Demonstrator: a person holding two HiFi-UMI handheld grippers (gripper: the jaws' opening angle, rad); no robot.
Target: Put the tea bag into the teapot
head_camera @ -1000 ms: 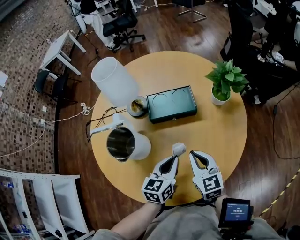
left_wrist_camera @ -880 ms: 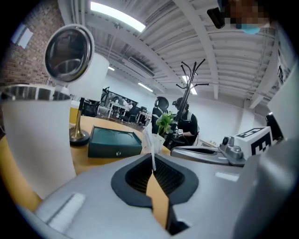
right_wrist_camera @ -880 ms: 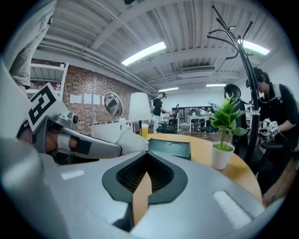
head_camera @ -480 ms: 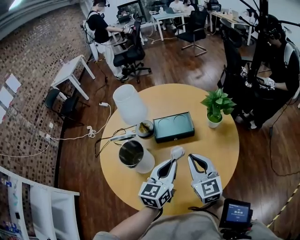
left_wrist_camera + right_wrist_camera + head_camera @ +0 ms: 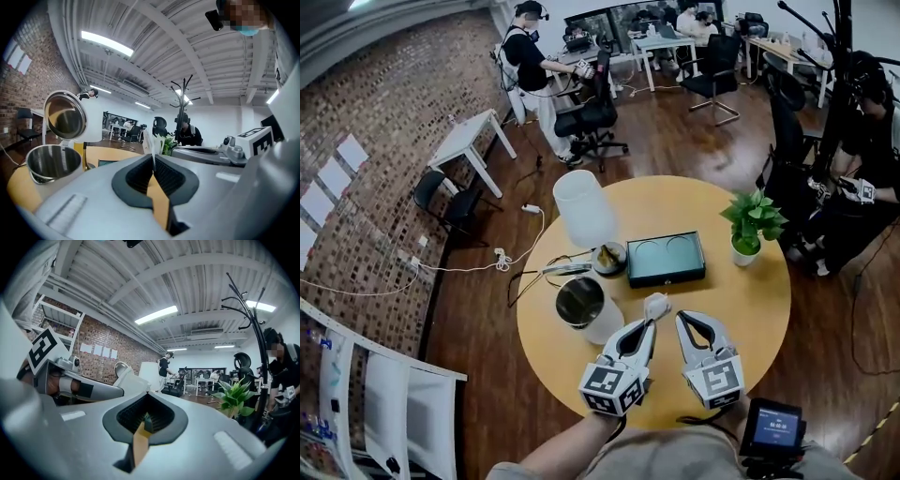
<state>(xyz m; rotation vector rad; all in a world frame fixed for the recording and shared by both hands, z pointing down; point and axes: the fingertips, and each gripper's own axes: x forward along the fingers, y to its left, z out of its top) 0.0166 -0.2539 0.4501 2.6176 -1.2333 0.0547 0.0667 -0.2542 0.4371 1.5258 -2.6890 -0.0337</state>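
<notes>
My left tongs (image 5: 651, 321) are clamped on the tea bag (image 5: 656, 303), which pokes out white past their tips, low over the table (image 5: 750, 309). The teapot (image 5: 581, 304) stands near on their left, lid up and mouth open, clear of the bag. My right tongs (image 5: 683, 320) lie just beside, pressed together on nothing.

You will find a potted plant (image 5: 752, 220) at the right edge of the round table (image 5: 750, 309). A dark green tray (image 5: 666, 260) lies near the centre, with a small bowl (image 5: 607, 258) just beside its left end. A white cylinder (image 5: 583, 208) stands at the far-left edge.
</notes>
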